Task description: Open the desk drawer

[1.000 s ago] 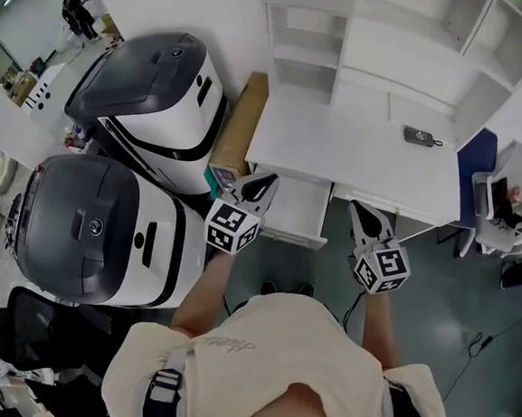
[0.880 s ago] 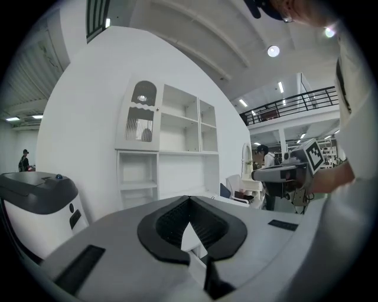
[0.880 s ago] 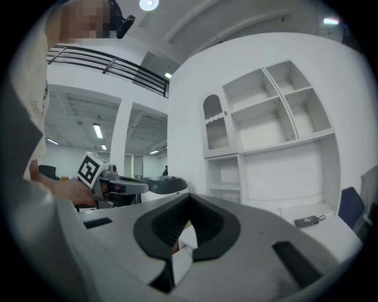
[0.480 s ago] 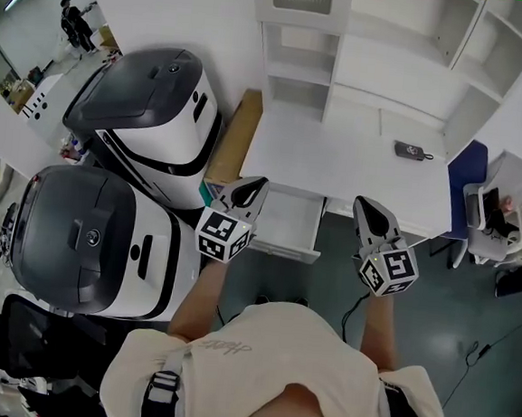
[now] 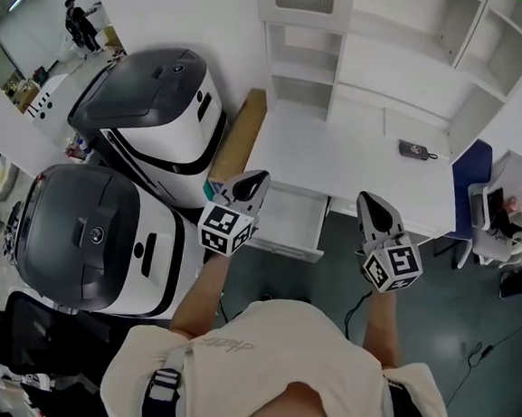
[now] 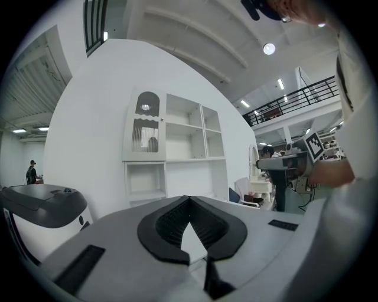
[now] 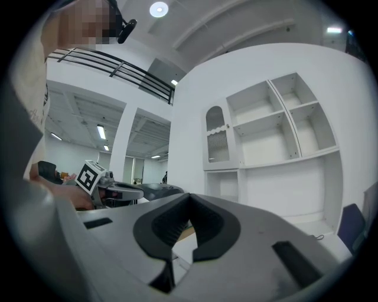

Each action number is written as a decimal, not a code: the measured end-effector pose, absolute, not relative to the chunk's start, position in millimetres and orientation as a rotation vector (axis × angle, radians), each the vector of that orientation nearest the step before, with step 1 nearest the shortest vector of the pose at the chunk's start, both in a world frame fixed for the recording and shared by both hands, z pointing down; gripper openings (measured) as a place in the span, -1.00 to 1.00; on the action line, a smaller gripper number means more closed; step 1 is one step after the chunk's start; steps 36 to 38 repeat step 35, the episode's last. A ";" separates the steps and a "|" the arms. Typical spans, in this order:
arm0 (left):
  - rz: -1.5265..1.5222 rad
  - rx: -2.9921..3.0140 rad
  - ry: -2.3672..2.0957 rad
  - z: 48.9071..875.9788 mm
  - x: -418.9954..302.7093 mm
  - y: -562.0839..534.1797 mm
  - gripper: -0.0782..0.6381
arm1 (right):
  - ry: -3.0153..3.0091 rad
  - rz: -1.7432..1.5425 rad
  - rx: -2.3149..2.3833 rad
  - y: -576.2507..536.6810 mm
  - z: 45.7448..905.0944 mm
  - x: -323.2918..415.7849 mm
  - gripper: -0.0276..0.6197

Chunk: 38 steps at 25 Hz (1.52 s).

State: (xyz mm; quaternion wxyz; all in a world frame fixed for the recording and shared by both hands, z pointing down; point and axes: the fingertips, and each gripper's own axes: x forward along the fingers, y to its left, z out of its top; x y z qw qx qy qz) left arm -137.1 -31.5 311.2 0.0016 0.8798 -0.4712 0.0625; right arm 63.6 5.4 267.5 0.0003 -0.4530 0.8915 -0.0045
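In the head view the white desk [image 5: 356, 161] has its left drawer [image 5: 289, 216] pulled out, and the inside looks empty. My left gripper [image 5: 257, 181] hovers by the drawer's left front corner, jaws shut with nothing between them. My right gripper [image 5: 369, 202] hangs at the desk's front edge, right of the drawer, also shut and empty. In the left gripper view the left gripper [image 6: 189, 199] points level at the shelves. The right gripper [image 7: 189, 196] does the same in the right gripper view. Both gripper views miss the drawer.
Two large white and grey machines [image 5: 157, 103] [image 5: 95, 234] stand left of the desk, with a cardboard box [image 5: 240, 133] wedged beside it. A small black device [image 5: 413, 150] lies on the desktop. White shelves [image 5: 348, 47] rise behind. A blue chair [image 5: 472, 167] stands at the right.
Both grippers have risen a little in front of the desk. Their jaws stay shut and the drawer stays pulled out.
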 end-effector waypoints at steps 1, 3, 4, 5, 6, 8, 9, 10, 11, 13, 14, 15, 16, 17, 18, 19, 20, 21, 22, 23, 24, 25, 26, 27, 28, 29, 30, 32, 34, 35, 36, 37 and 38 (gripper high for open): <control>0.200 2.764 -1.477 310.7 -136.7 -31.2 -0.77 | 2.803 -0.017 -1.420 5.9 268.6 63.3 -0.92; 0.206 2.768 -1.477 309.5 -135.8 -31.6 -0.77 | 2.811 -0.022 -1.410 5.7 270.1 62.2 -0.92; 0.208 2.770 -1.476 309.0 -135.2 -32.0 -0.77 | 2.815 -0.023 -1.404 5.3 270.8 61.7 -0.92; 0.209 2.772 -1.476 308.6 -134.5 -32.2 -0.77 | 2.818 -0.024 -1.399 4.9 271.3 61.3 -0.92; 0.211 2.772 -1.474 308.4 -133.7 -32.5 -0.77 | 2.820 -0.023 -1.396 4.6 271.5 61.1 -0.92; 0.214 2.771 -1.468 308.9 -132.4 -33.1 -0.77 | 2.821 -0.022 -1.394 4.3 271.7 60.7 -0.92; 0.214 2.770 -1.466 309.3 -131.9 -33.5 -0.77 | 2.823 -0.022 -1.392 4.3 272.1 60.2 -0.92; 0.213 2.769 -1.466 309.8 -131.5 -33.7 -0.77 | 2.828 -0.023 -1.387 4.3 273.0 59.5 -0.92; 0.212 2.768 -1.465 310.5 -131.1 -33.8 -0.77 | 2.835 -0.025 -1.383 4.4 274.3 58.7 -0.92; 0.210 2.765 -1.464 312.0 -130.1 -33.3 -0.77 | 2.848 -0.027 -1.380 5.0 277.4 57.5 -0.92; 0.211 2.764 -1.464 312.9 -130.0 -33.0 -0.77 | 2.852 -0.029 -1.379 5.4 279.1 57.0 -0.92; 0.212 2.762 -1.464 314.1 -130.3 -32.8 -0.77 | 2.856 -0.032 -1.378 5.8 280.8 56.4 -0.92; 0.213 2.759 -1.465 315.5 -131.1 -32.7 -0.77 | 2.860 -0.035 -1.377 6.2 282.6 55.8 -0.92; 0.212 2.754 -1.467 316.9 -132.0 -32.8 -0.77 | 2.862 -0.037 -1.377 6.3 284.1 55.3 -0.92; 0.209 2.751 -1.467 318.1 -132.6 -33.0 -0.77 | 2.862 -0.039 -1.378 6.3 285.3 55.5 -0.92; 0.207 2.749 -1.467 319.0 -132.6 -33.5 -0.77 | 2.861 -0.041 -1.380 5.9 286.3 56.2 -0.92; 0.207 2.748 -1.466 319.6 -132.3 -34.4 -0.77 | 2.859 -0.044 -1.382 5.0 287.1 57.3 -0.92; 0.206 2.748 -1.465 320.2 -132.0 -35.5 -0.77 | 2.857 -0.047 -1.384 3.9 287.9 58.3 -0.92; 0.206 2.746 -1.465 320.8 -131.7 -36.7 -0.77 | 2.857 -0.048 -1.386 2.9 288.6 59.1 -0.92; 0.205 2.744 -1.465 321.3 -131.6 -37.6 -0.77 | 2.858 -0.048 -1.387 2.1 289.3 59.8 -0.92; 0.204 2.743 -1.465 321.5 -131.6 -38.2 -0.77 | 2.860 -0.049 -1.389 1.6 290.0 60.2 -0.92; 0.203 2.742 -1.464 321.6 -131.5 -38.5 -0.77 | 2.863 -0.052 -1.390 1.2 290.6 60.4 -0.92; 0.201 2.742 -1.463 321.6 -131.3 -39.0 -0.77 | 2.866 -0.056 -1.393 0.5 290.9 60.6 -0.92; 0.199 2.742 -1.462 321.7 -130.8 -40.0 -0.77 | 2.869 -0.060 -1.397 -0.5 291.2 60.8 -0.92; 0.198 2.742 -1.462 322.1 -130.5 -41.3 -0.77 | 2.872 -0.062 -1.401 -1.7 291.5 61.0 -0.92; 0.198 2.740 -1.462 323.1 -130.5 -42.2 -0.77 | 2.874 -0.063 -1.402 -2.3 292.1 60.9 -0.92; 0.198 2.737 -1.463 324.3 -130.5 -42.6 -0.77 | 2.875 -0.064 -1.401 -2.1 292.9 60.9 -0.92; 0.196 2.735 -1.461 325.2 -129.2 -43.1 -0.77 | 2.873 -0.064 -1.397 -1.8 293.4 61.9 -0.92; 0.191 2.740 -1.459 323.7 -127.1 -44.7 -0.77 | 2.870 -0.056 -1.396 -3.4 292.1 63.3 -0.92; 0.189 2.744 -1.458 322.6 -126.0 -45.7 -0.77 | 2.868 -0.051 -1.396 -4.5 291.2 63.9 -0.92; 0.189 2.744 -1.458 322.6 -126.0 -45.7 -0.77 | 2.868 -0.051 -1.396 -4.5 291.2 63.9 -0.92; 0.189 2.744 -1.458 322.6 -126.0 -45.7 -0.77 | 2.868 -0.051 -1.396 -4.5 291.2 63.9 -0.92; 0.189 2.744 -1.458 322.6 -126.0 -45.7 -0.77 | 2.868 -0.051 -1.396 -4.5 291.2 63.9 -0.92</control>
